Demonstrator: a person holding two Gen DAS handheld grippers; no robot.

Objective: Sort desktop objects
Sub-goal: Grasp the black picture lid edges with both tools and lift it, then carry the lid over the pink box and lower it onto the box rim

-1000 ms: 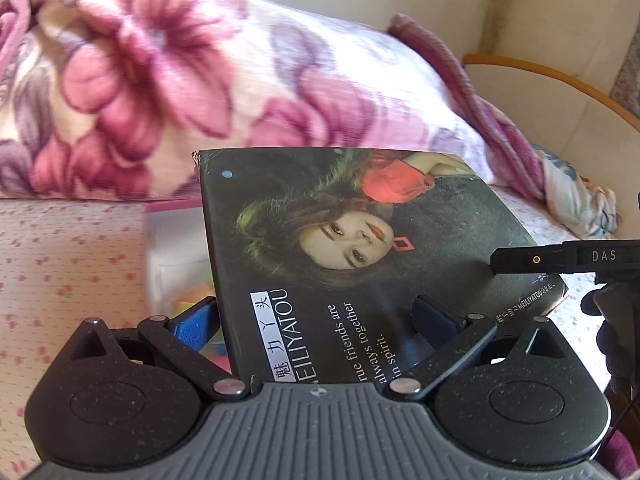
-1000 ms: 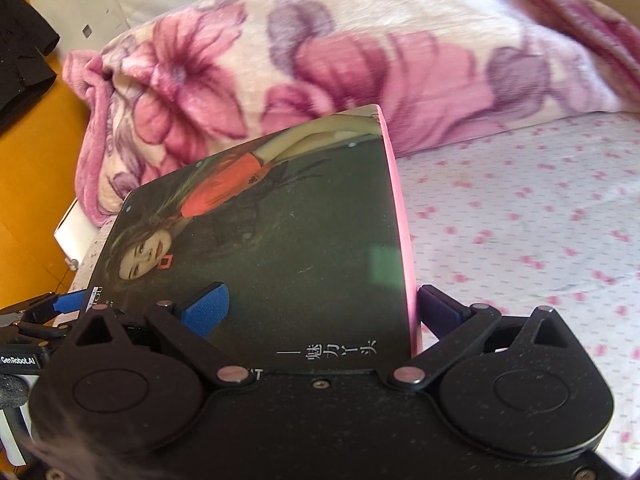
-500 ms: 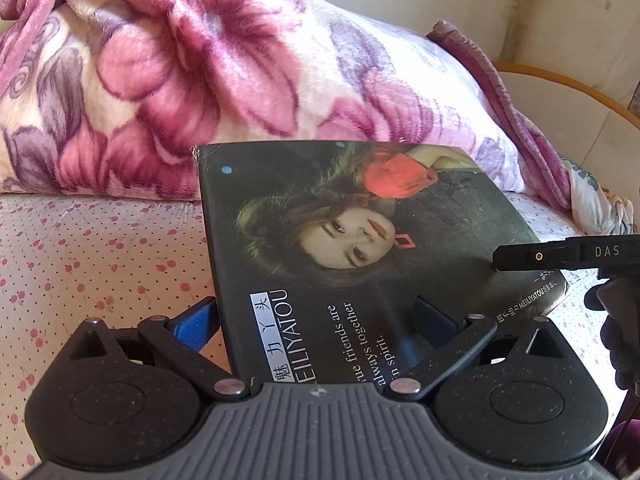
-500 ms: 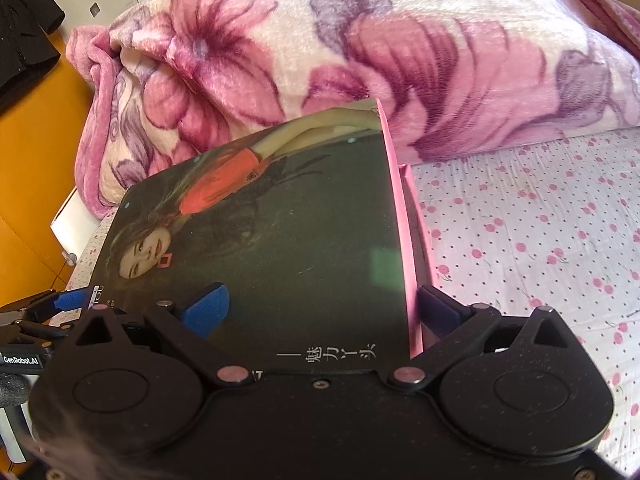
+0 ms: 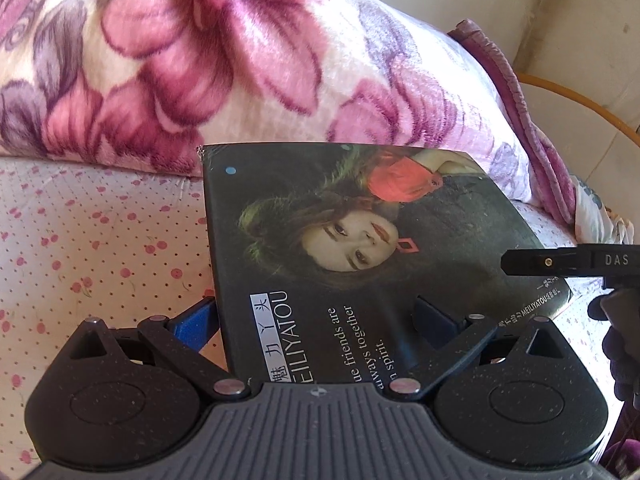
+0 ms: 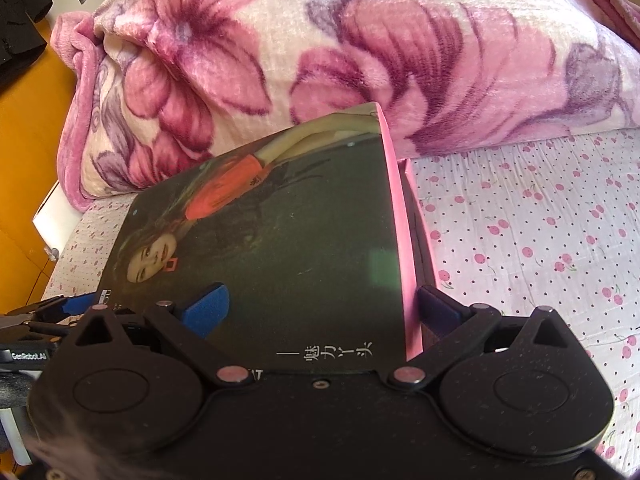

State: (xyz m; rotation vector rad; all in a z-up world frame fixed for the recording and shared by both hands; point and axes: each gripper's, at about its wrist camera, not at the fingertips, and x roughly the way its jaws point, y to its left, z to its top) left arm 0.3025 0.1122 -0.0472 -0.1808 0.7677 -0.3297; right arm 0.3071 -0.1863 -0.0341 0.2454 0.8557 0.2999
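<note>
Above the cherry-print bed sheet (image 6: 540, 220), a flat dark box (image 5: 360, 240) with a woman's portrait on its lid is carried level, the left gripper (image 5: 316, 320) clenched on one edge and the right gripper (image 6: 320, 304) clenched on the pink-sided edge (image 6: 394, 220). If either hand pulls away or tilts unevenly, the lid could slip from the pads, or its far corner could snag the floral blanket (image 5: 240, 60) just beyond

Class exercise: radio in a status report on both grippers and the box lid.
Left gripper and right gripper each straddle an edge of the dark box lid; actual grip unclear. Lid above the cherry-print sheet. Floral blanket close ahead.
</note>
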